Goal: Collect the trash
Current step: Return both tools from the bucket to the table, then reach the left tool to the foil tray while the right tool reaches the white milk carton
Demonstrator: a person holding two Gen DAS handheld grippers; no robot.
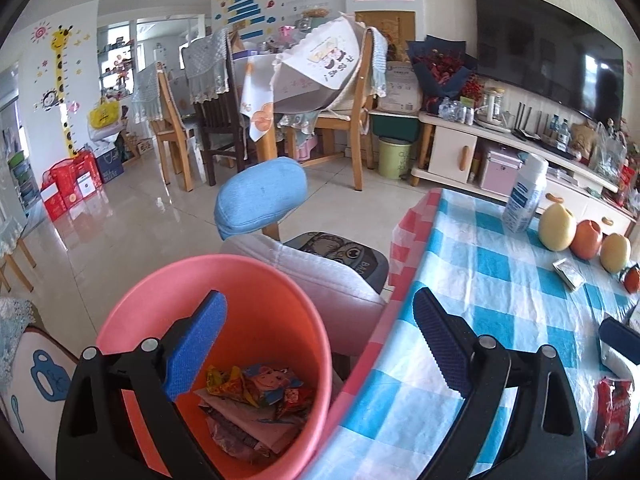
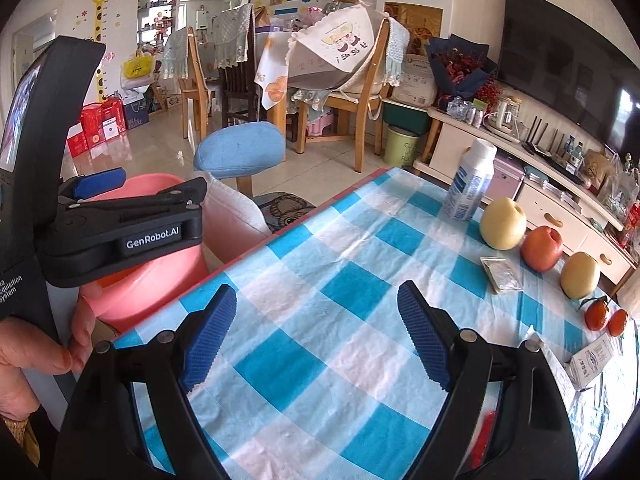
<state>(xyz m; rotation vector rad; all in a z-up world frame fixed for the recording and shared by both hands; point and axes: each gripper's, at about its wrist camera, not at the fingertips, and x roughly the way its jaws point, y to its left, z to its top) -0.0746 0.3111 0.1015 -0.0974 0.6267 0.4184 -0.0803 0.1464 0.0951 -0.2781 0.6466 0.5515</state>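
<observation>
Both my tongs gape empty: left tongs (image 1: 320, 344) over pink bin (image 1: 224, 280) of wrappers (image 1: 256, 396) at table (image 2: 320, 280) edge, right tongs (image 2: 316, 336) above table, silver packet (image 2: 502, 274) beside fruit (image 2: 540, 248).

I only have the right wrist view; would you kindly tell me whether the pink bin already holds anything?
Observer: Yes, crumpled snack wrappers lie at the bottom of the pink bin.
Operator: Thank you; is the left gripper carrying anything?
Observer: No, the left gripper is open and empty, one finger above the bin.
Operator: What is the red thing at my view's bottom edge?
Observer: A red packet with white lettering, lying on the checked tablecloth.
</observation>
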